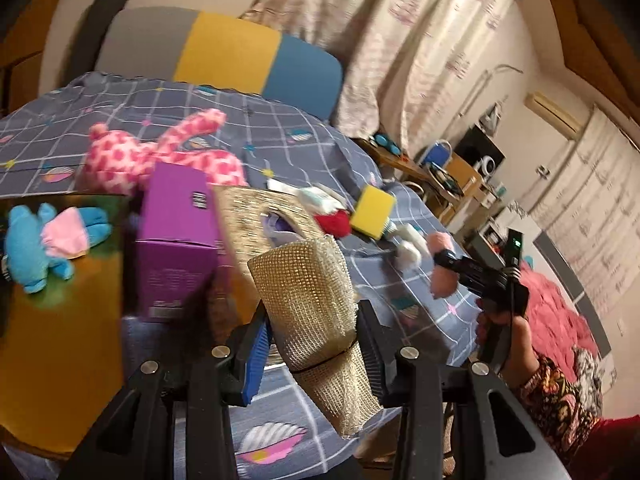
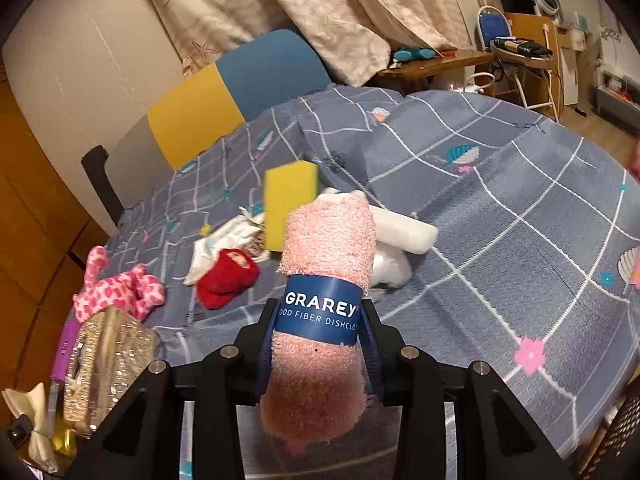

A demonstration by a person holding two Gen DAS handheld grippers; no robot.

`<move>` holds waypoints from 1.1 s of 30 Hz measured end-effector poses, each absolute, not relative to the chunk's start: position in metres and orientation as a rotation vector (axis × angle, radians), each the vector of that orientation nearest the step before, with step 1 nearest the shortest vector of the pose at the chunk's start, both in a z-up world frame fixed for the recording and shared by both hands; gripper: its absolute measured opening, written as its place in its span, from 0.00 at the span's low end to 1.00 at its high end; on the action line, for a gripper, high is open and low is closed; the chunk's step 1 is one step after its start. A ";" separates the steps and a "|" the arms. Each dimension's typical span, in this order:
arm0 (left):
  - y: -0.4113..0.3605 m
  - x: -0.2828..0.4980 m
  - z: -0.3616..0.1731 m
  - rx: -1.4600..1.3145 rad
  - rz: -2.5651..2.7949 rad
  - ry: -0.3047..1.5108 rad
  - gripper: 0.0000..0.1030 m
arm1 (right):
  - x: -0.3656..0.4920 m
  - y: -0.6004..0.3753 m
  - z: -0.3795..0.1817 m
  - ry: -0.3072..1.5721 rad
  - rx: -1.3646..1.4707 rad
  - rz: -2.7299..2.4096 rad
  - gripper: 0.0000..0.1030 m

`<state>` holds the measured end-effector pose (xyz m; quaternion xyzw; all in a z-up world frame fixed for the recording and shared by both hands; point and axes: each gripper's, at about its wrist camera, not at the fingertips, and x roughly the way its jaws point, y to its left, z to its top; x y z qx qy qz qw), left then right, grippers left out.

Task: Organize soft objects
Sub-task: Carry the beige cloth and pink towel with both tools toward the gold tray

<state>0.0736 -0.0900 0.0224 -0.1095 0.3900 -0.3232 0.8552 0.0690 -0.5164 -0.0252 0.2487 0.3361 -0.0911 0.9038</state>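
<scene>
My left gripper (image 1: 314, 344) is shut on a rolled beige mesh cloth (image 1: 308, 288) tied with a thin black band, held above the bed. My right gripper (image 2: 318, 336) is shut on a rolled pink dishcloth (image 2: 328, 236) with a blue paper band. In the left wrist view that same right gripper (image 1: 452, 262) carries the pink roll (image 1: 442, 286) at the right, with a hand behind it. On the sheet lie a yellow sponge (image 2: 290, 204), a red soft item (image 2: 226, 276), a white foam block (image 2: 404, 232) and a pink spotted plush (image 2: 120, 288).
A blue plush (image 1: 36, 248) lies in a brown box (image 1: 60, 340) at the left. Beside it are a purple carton (image 1: 176, 232) and a woven gold basket (image 2: 108, 360). The grey checked bed sheet (image 2: 480, 240) spreads to the right. A colour-block headboard (image 1: 228, 52), curtains and cluttered furniture stand behind.
</scene>
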 end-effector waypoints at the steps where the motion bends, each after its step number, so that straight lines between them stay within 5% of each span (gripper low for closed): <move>1: -0.085 0.075 0.022 -0.236 -0.668 0.816 0.40 | 0.068 -0.510 -0.019 0.684 0.512 -0.179 0.38; 18: 0.073 0.105 -0.010 -0.281 -0.329 0.918 0.42 | 0.071 -0.340 0.069 0.572 0.409 0.176 0.38; 33: 0.154 0.138 -0.063 -0.117 -0.204 1.165 0.46 | 0.092 -0.133 0.057 0.711 0.278 0.544 0.38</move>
